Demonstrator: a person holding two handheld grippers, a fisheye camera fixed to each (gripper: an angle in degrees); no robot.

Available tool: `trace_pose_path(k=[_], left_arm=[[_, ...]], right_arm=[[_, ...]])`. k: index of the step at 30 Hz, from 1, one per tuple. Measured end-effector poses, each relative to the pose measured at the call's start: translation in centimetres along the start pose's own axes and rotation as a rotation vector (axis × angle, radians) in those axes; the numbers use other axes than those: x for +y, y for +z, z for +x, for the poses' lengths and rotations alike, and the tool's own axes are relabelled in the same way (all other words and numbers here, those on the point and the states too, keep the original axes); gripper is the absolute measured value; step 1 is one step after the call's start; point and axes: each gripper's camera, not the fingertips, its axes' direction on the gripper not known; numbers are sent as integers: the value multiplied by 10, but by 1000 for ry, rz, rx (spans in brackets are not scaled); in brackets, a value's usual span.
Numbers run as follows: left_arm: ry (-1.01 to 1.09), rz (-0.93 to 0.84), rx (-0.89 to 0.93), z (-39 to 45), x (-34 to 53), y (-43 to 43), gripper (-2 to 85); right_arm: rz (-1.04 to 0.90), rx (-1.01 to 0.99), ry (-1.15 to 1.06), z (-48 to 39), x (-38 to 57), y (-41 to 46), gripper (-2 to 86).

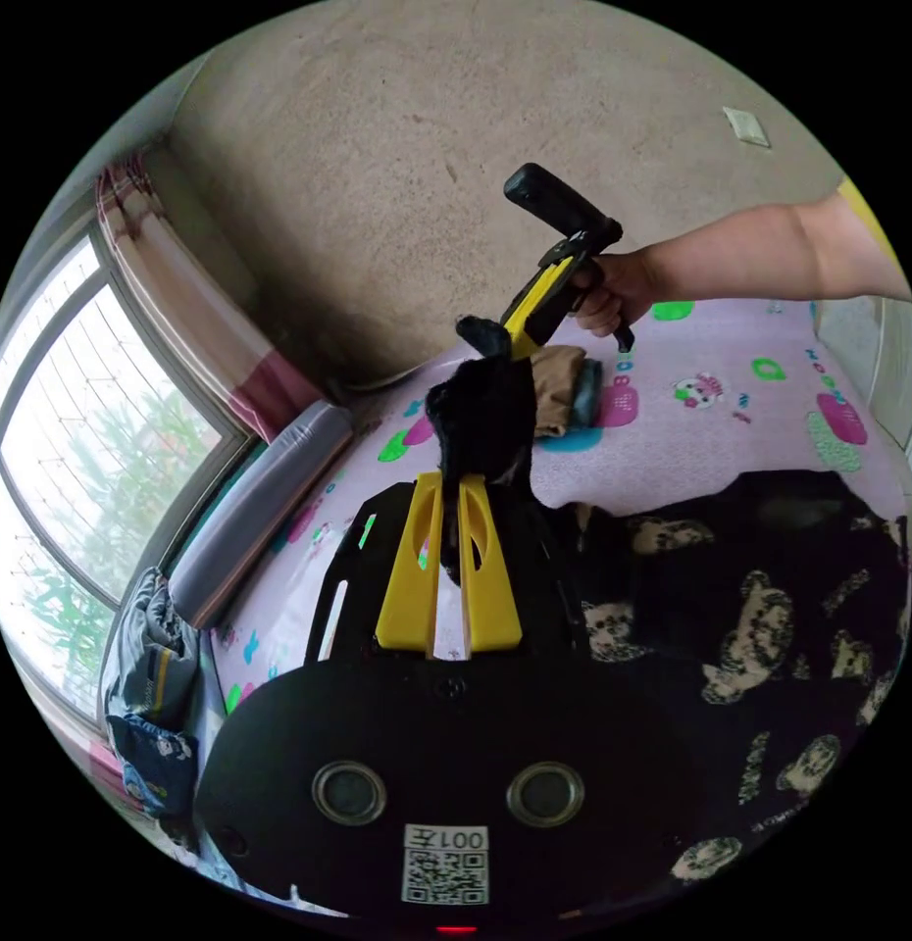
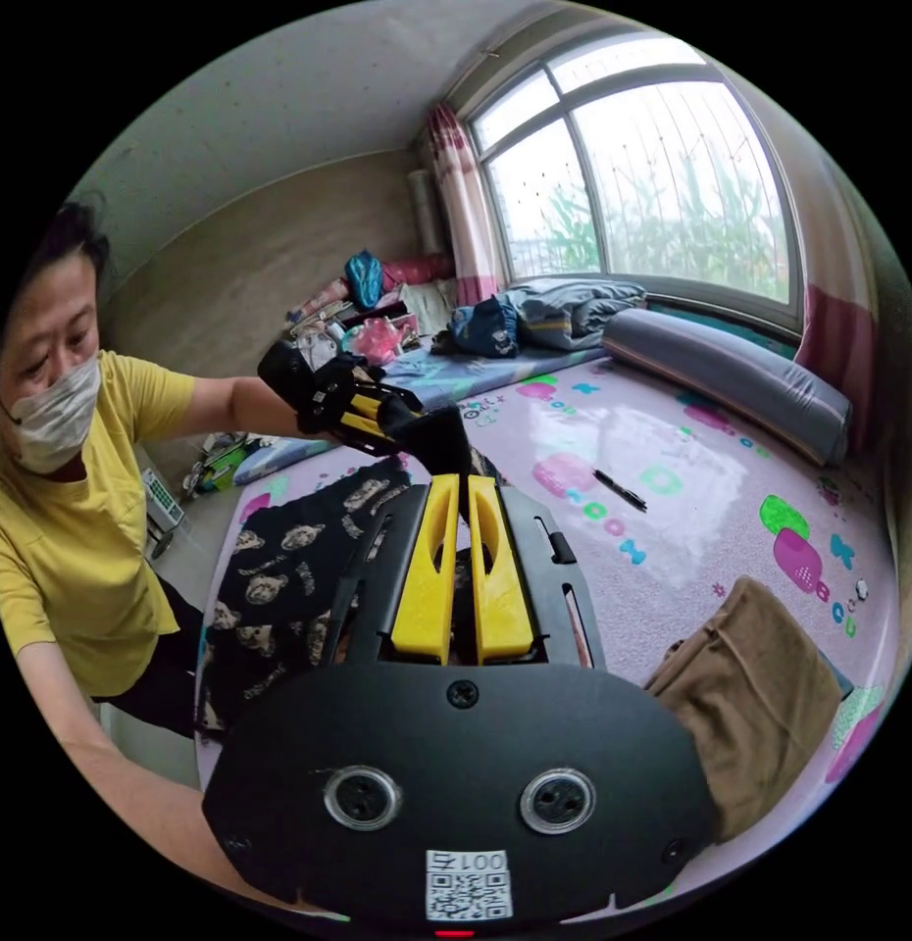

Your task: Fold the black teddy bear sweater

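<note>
The black teddy bear sweater (image 1: 750,627) lies spread on the bed (image 1: 731,412), over its pink patterned cover, with one dark end lifted clear between the two grippers. In the left gripper view the left gripper (image 1: 451,490) has its yellow jaws closed on a bunch of that black cloth, which rises past the tips to the right gripper (image 1: 505,338), whose jaws also look clamped on the same bunch. The right gripper view agrees: the right gripper (image 2: 464,490) has its jaws drawn in close around dark fabric, and the left gripper (image 2: 402,417) meets it just beyond the tips.

The main risk is that both grippers hold one small wad very close together, so the fabric between them is bunched and not flat; laying it down like this would likely leave a lumpy, crooked fold. If either gripper has only a shallow bite on the thick pile, a pull could slip it free and drop the end. Dragging the body across the cover may also skew it. A folded tan garment (image 2: 760,686) lies near on the bed and a pen (image 2: 620,490) further off; a wide swing could catch either
</note>
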Motion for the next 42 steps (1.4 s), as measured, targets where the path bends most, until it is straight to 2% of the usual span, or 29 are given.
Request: trace_pose_path(k=[5, 12, 19, 24, 28, 35, 39, 42], left_arm=[[-7, 40, 53, 49, 23, -50, -11], [182, 53, 118, 167, 72, -98, -11], [288, -51, 170, 292, 140, -87, -11], [366, -168, 194, 348, 184, -63, -10], [366, -242, 196, 366, 209, -46, -9], [370, -279, 158, 359, 242, -47, -5], [310, -297, 167, 335, 264, -57, -12], [130, -316, 213, 304, 270, -60, -14]], right_arm=[[-4, -26, 22, -68, 40, -7, 7], [-87, -42, 68, -136, 104, 4, 7], [-155, -107, 205, -173, 213, 52, 9], [-255, -64, 166, -190, 259, 98, 13], [-361, -20, 97, -196, 277, 130, 27], [-493, -113, 61, -196, 289, 147, 51], [-366, -87, 154, -181, 277, 135, 29], [-271, -31, 224, -167, 262, 137, 11]])
